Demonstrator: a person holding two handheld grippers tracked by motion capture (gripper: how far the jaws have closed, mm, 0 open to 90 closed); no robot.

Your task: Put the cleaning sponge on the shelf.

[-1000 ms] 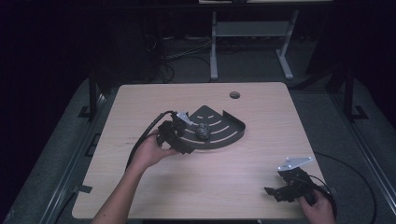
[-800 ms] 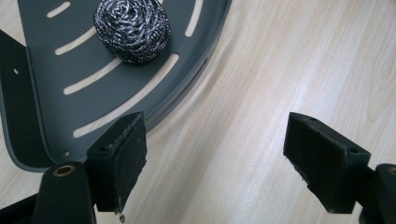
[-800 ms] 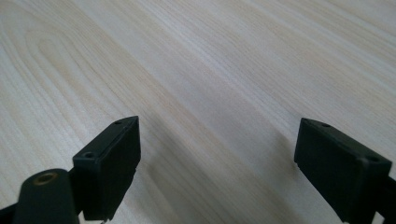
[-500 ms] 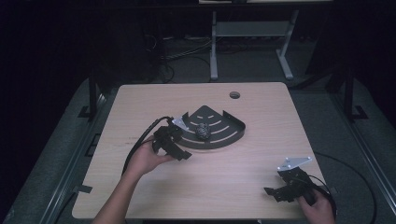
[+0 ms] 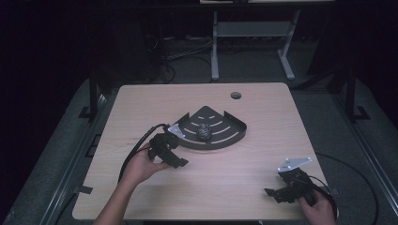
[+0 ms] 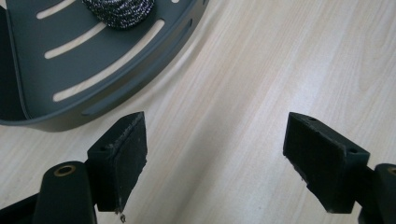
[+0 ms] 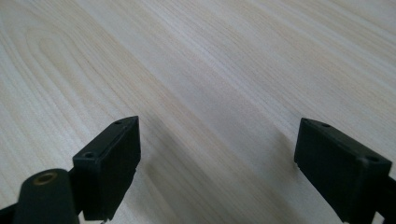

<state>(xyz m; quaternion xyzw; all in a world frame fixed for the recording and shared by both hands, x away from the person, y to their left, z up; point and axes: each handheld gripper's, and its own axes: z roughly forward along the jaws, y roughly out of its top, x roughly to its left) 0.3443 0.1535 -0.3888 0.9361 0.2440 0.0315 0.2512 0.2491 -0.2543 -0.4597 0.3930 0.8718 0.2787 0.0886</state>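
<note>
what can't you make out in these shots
- Steel-wool ball: the left gripper view's top edge cuts it off; in the high view it is too small for detail.
- Corner tray: that same view's left and top edges crop it.
- Floor behind the table: too dark in the high view.
- Right gripper: partly behind the hand.

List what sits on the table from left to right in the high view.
Left tongs in the person's left hand → black slotted corner shelf tray holding a dark steel-wool scrubber → right tongs at the near right corner.
</note>
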